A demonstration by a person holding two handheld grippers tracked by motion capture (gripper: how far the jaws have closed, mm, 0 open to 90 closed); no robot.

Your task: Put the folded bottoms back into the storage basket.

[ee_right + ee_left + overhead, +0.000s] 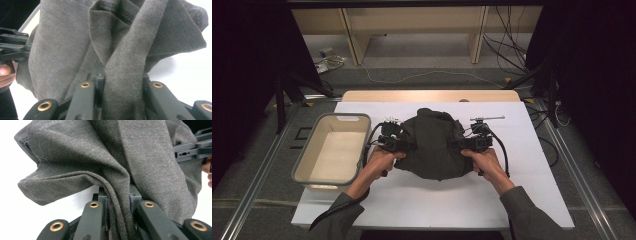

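Note:
A dark grey cloth garment (434,142) hangs bunched over the middle of the white table top (512,195), held up at both sides. My left gripper (404,144) is shut on its left edge; in the left gripper view folds of the cloth (117,195) are pinched between the two black jaws. My right gripper (463,143) is shut on the right edge, and the right gripper view has a thick fold of cloth (125,75) clamped between its jaws. Each gripper view also catches the other gripper behind the cloth, at the frame's edge.
A grey plastic tub (333,150) with a pale inside stands at the left edge of the table. Beyond the table are a wooden bench frame (412,30), loose cables on the floor (507,50) and black stands at both sides.

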